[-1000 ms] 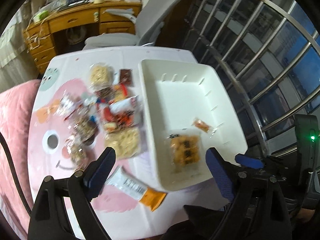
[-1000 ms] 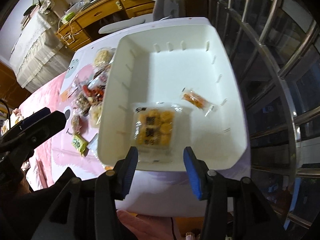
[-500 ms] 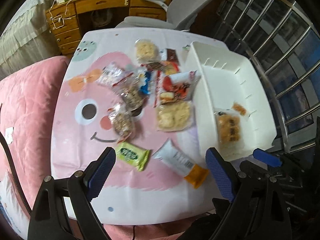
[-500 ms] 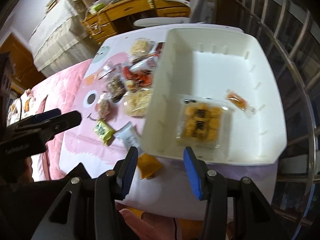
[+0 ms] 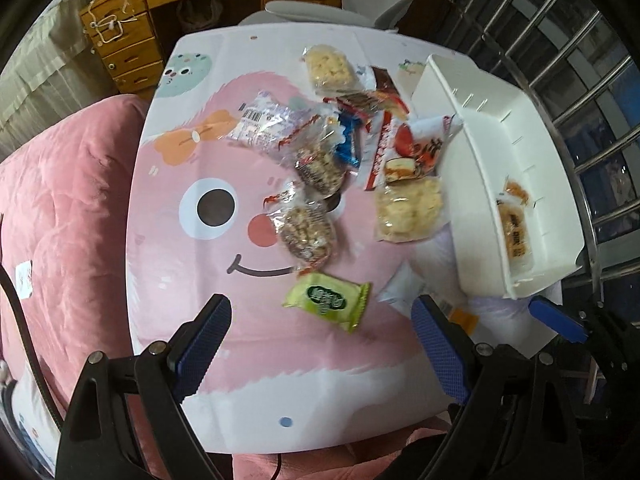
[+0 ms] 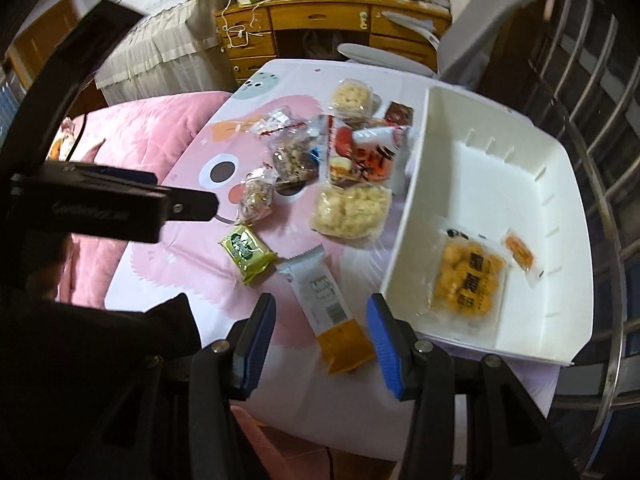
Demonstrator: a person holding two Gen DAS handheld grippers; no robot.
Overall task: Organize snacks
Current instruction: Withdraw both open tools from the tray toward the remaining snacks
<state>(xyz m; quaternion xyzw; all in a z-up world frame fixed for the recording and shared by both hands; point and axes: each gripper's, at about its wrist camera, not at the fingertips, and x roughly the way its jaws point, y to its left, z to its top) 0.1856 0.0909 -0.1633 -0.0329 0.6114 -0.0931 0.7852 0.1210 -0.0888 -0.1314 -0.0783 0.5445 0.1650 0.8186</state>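
Bench [image 5: 168, 320]: white cover printed with a pink cartoon face, one black eye, orange bow. Bin [image 6: 472, 184]: plain white. Inside it, a clear pack of yellow biscuits [image 6: 468, 276] with black characters. Green wrapped snack [image 5: 326, 300]. White sachet [image 6: 324, 292] with orange end. Hand-held gripper fingers [image 5: 202, 344]: blue pads, black frames.

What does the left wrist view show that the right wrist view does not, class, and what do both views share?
Only the left wrist view shows the left gripper head-on, jaws wide and empty, and the blue wrapper plainly in the pile.

Only the right wrist view shows the right gripper head-on, empty, the whole white and orange packet, and the tray floor in full.

Both show the green packet, the yellow biscuit pack and small orange sachet inside the tray, and the pink cartoon tablecloth.
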